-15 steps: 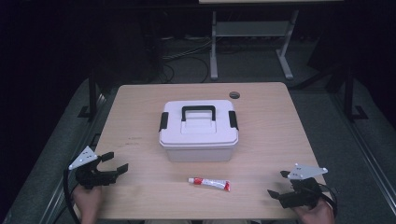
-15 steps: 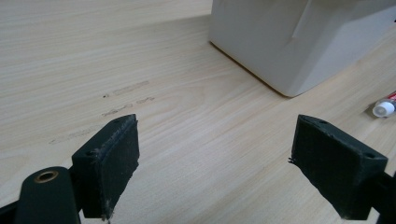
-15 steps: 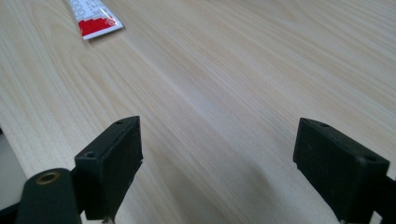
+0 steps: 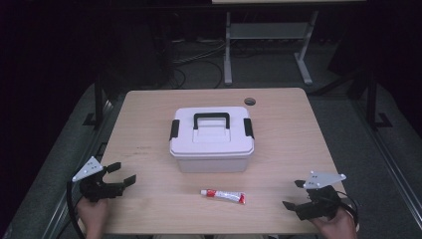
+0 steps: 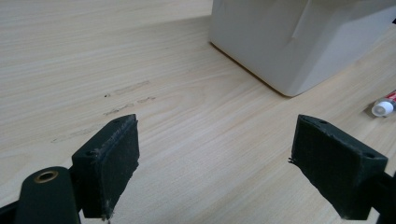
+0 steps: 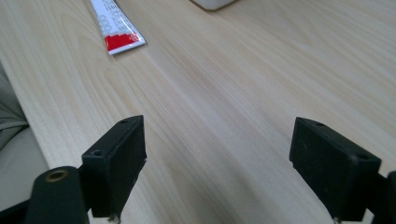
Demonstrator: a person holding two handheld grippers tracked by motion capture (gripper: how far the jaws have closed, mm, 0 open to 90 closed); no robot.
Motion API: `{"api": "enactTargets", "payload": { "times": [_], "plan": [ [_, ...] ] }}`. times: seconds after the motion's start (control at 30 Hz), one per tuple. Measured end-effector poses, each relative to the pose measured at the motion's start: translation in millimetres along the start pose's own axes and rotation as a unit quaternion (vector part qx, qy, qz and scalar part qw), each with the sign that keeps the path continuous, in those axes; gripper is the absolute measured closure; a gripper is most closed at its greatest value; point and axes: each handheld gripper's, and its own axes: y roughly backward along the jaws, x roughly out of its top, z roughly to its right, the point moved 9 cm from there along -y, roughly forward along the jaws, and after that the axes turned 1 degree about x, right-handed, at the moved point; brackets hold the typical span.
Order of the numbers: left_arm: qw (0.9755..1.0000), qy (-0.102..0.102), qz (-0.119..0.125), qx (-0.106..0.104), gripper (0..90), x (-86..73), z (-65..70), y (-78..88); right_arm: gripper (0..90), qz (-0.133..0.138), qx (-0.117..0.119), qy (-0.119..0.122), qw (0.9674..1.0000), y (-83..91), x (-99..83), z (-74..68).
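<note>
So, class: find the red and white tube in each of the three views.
High view: red and white tube lies near the front edge, in front of the white box.
Left gripper view: its white cap at the right edge.
Right gripper view: its crimped end, top left.
Shared landmark: the white box.

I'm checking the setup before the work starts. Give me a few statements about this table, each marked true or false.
1. The white storage box has its lid on. True.
2. The red and white tube lies on top of the box. False: it lies on the table, in front of the box.
3. The left gripper is open with nothing between its jaws. True.
4. The right gripper is shut on the tube. False: its jaws are wide open over bare wood.
5. The box's handle is white. False: it is black.
</note>
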Motion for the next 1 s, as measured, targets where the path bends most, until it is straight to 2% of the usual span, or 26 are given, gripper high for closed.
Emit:
{"api": "enactTargets", "payload": {
  "times": [0.13, 0.47, 0.77, 1.0],
  "plan": [
    [1.0000, -0.001, 0.000, 0.001, 14.5, 0.0, -0.2, 0.1, 18.0, -0.006, 0.008, 0.002, 1.0000, 4.1, 8.5, 1.3],
    [1.0000, 0.002, 0.004, 0.001, 14.5, 0.6, -1.5, 0.7, 17.7, -0.025, 0.029, 0.037, 0.9986, 17.2, 54.7, 6.8],
    [1.0000, 0.000, 0.006, 0.001, 14.5, 1.4, -2.3, 1.6, 17.7, -0.044, 0.048, 0.081, 0.9946, 22.9, 96.8, 8.1],
    [0.9999, 0.003, 0.010, 0.001, 14.5, 1.9, -3.1, 1.9, 17.7, -0.066, 0.065, 0.103, 0.9904, 21.0, 123.0, 9.2]
  ]
}}
